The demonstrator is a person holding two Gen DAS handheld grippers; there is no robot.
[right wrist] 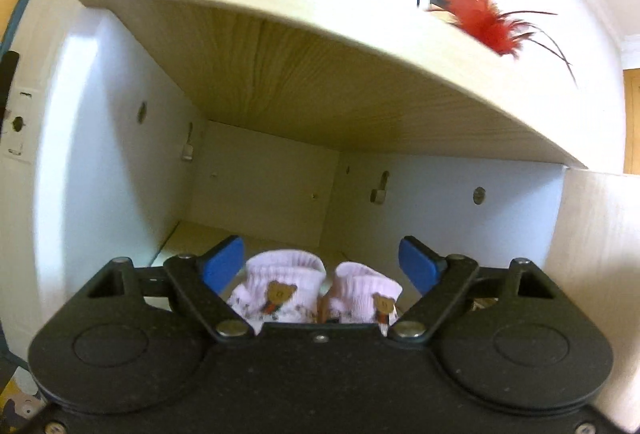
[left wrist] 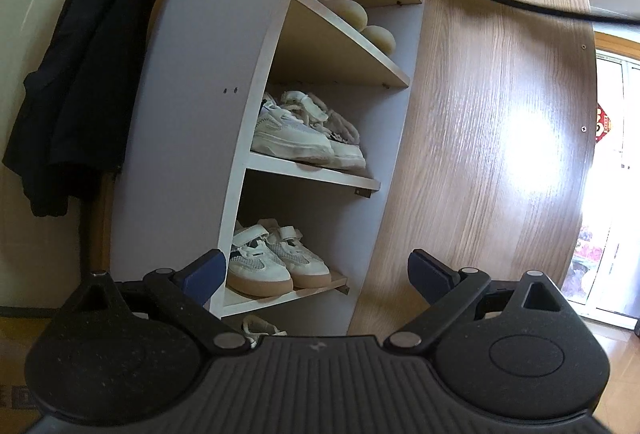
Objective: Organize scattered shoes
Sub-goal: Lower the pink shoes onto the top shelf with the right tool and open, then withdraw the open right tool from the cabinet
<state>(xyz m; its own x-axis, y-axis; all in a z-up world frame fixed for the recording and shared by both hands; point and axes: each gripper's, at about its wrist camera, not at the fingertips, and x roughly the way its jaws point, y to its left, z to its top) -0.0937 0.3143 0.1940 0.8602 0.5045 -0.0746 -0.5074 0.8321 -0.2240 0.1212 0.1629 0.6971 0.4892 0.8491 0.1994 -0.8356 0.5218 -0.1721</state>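
My right gripper [right wrist: 320,250] is inside the top compartment of a white shoe cabinet [right wrist: 100,153]. It stands open around a pair of pink sock-style baby shoes [right wrist: 280,286] with bear patches, and its blue pads are clear of them on both sides. The shoes rest on the compartment floor. My left gripper [left wrist: 316,266] is open and holds nothing, facing the cabinet's lower shelves. Those shelves hold white lace-up sneakers [left wrist: 304,129], white strap sneakers with tan soles [left wrist: 272,262] and beige slippers [left wrist: 352,13].
The cabinet's wood-grain door [left wrist: 480,113] stands open to the right. A black coat [left wrist: 80,53] hangs left of the cabinet. Another shoe [left wrist: 260,328] lies low in it. A red feather [right wrist: 480,13] lies on the top board [right wrist: 320,73]. A black cable [left wrist: 520,3] crosses above.
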